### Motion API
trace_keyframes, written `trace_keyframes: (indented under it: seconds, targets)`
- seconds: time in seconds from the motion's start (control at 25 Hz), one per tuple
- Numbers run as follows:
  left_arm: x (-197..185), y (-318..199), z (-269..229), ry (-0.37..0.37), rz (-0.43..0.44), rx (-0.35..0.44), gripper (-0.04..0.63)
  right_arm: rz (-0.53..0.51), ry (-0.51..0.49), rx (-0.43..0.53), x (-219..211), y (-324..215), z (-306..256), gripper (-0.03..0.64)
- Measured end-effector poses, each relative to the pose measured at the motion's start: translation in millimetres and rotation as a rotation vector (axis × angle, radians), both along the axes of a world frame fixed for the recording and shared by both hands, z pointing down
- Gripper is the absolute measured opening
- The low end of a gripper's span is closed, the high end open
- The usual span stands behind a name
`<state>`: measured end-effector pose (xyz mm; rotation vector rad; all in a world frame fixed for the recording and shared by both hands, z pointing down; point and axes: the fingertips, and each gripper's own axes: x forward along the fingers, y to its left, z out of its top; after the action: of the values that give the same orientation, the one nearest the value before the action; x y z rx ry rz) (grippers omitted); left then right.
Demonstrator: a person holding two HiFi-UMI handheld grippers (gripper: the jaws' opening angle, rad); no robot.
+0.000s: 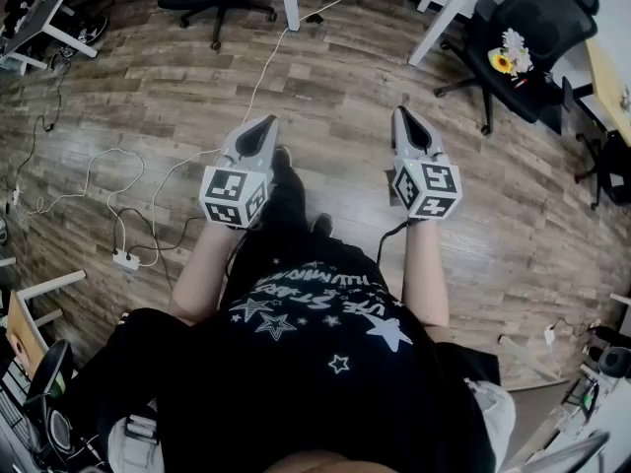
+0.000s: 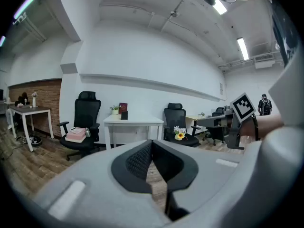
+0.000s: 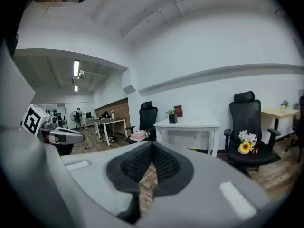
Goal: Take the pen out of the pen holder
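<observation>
Mid-frame in the head view, the left gripper (image 1: 267, 123) and right gripper (image 1: 402, 113) hover over the wooden floor (image 1: 335, 72); both pairs of jaws are pressed together, empty.

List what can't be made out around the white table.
- Dark container on the white table, both gripper views: too small to show any pen.
- Tabletop, head view: cut off by the top edge; only its legs show.
- Pink stack on the chair, left gripper view: too small to identify.

The dark cup (image 3: 173, 118) is too small to identify.
</observation>
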<state>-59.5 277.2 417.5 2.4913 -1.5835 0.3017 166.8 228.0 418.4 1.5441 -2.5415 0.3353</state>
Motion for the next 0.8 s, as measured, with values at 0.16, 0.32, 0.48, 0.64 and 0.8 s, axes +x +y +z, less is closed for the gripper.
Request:
trace_keyframes:
  seconds: [0.16, 0.32, 0.48, 0.64, 0.8]
  targets:
    - [3, -1, -5, -0.001, 0.001, 0.008, 0.011, 0.017, -0.008, -0.002, 6, 2, -2, 0.005]
    - [11, -6, -9, -0.005, 0.016, 0.016, 0.011, 0.025, -0.013, -0.002, 11, 2, -1, 0.005]
    - [18, -10, -7, -0.008, 0.034, 0.007, 0.011, 0.048, -0.022, -0.006, 19, 0, 0, 0.005]
    - [21, -14, -2, -0.009, 0.044, -0.005, 0.011, 0.068, -0.025, -0.011, 25, -2, 4, 0.005]
    - [19, -28, -3, -0.010, 0.049, -0.003, 0.011, 0.082, -0.033, -0.005, 30, -14, 3, 0.005]
